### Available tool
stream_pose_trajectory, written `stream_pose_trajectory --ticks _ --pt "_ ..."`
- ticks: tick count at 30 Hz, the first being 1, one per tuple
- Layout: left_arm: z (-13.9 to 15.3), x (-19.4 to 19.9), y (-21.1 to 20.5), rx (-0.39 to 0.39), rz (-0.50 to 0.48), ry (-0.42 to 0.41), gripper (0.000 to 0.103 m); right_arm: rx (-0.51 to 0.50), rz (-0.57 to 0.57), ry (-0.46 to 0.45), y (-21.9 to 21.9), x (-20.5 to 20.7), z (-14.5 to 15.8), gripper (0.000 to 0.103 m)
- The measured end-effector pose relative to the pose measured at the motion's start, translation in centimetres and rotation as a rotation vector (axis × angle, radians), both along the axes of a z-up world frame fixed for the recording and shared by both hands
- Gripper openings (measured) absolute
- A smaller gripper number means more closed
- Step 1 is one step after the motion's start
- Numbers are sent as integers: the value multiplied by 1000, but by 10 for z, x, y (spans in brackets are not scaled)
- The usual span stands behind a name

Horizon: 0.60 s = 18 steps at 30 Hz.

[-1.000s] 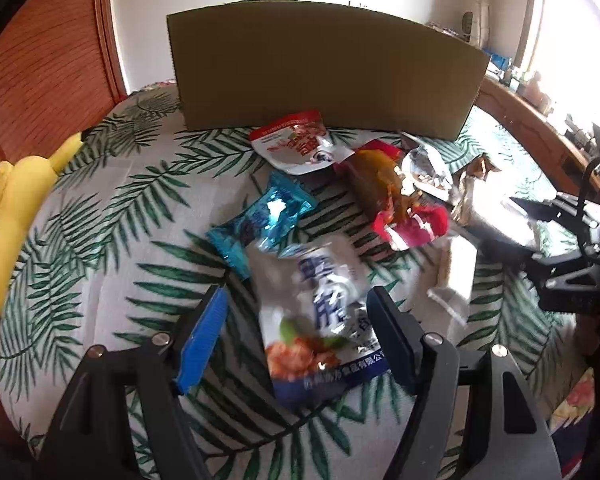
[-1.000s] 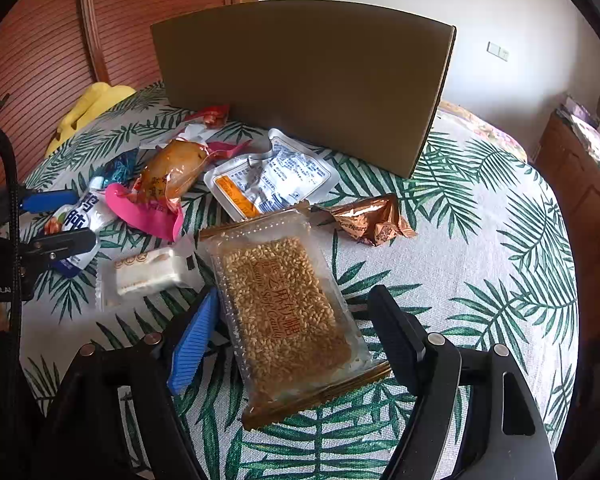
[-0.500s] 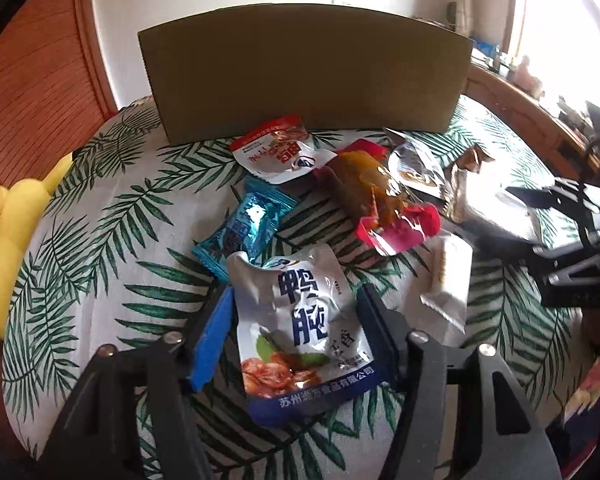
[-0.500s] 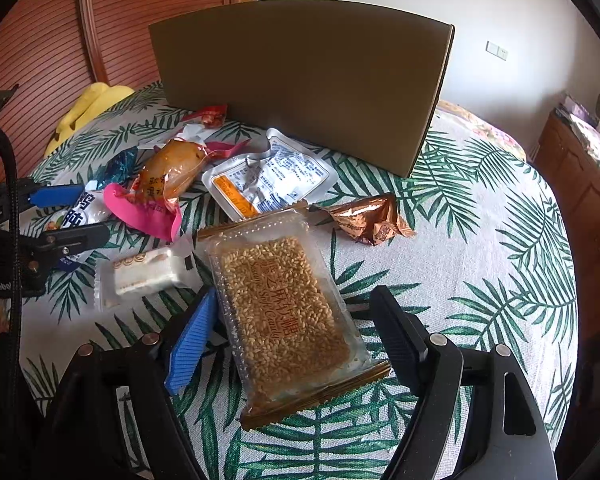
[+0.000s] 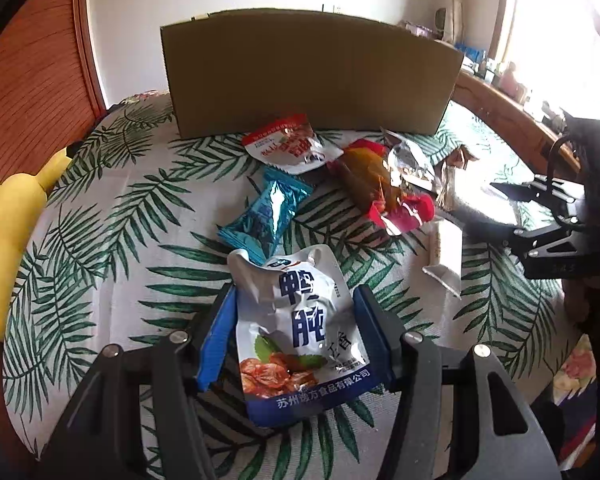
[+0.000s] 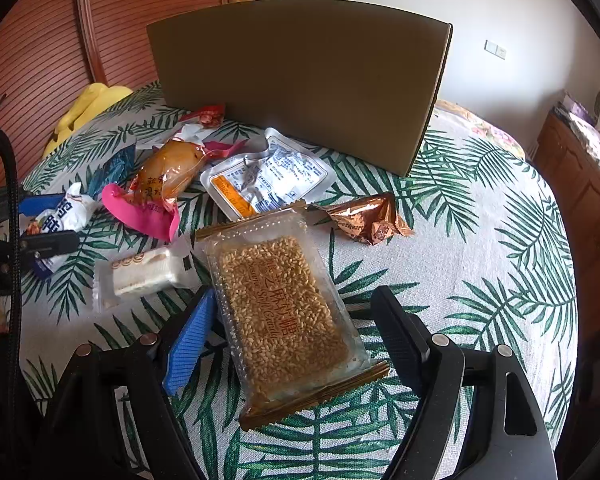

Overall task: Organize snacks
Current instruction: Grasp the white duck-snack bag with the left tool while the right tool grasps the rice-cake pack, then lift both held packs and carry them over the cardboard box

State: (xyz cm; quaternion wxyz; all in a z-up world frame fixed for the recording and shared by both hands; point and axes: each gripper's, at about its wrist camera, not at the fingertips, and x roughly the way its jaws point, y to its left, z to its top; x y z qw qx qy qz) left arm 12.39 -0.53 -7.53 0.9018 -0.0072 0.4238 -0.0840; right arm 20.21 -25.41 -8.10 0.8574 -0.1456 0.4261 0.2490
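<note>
Between the left claw's point(image 5: 296, 332) just-closing jaws sits the white pouch point(image 5: 300, 336), gripped at its sides; lift it gently toward the cardboard box point(image 5: 308, 72), while the right claw point(image 6: 292, 324) gapes wide around the sesame candy pack point(image 6: 284, 312).

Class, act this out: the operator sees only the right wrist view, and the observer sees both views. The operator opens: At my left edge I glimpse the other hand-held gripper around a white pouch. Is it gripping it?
Observer: Yes. The left hand-held gripper has just been closing, and both pads now press the sides of the white pouch.
Operator: What is printed low on the pouch?
Observer: A picture of reddish food with green leaves, above a dark blue band.
Operator: What lies just beyond it?
Observer: A teal wrapper. In the left wrist view the pouch's top covers its near end.
</note>
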Motion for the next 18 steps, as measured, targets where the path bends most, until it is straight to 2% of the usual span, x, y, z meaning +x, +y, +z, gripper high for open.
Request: stream_pose_trajectory --ticks 6,8,10,13,18 --pt "13 -3 2 -16 -18 -35 58 -6 -1 3 0 1 1 80" --pt "17 -3 2 -25 -27 -44 58 -3 2 4 1 -2 1 77" --pt "20 -2 1 -29 -31 -51 58 -3 8 0 1 -5 3 62" --pt "23 1 -1 -36 -38 -58 58 -17 8 -6 0 -9 6 52" --pt "29 4 -3 -44 -48 -72 58 -9 -13 -15 -5 -19 9 47"
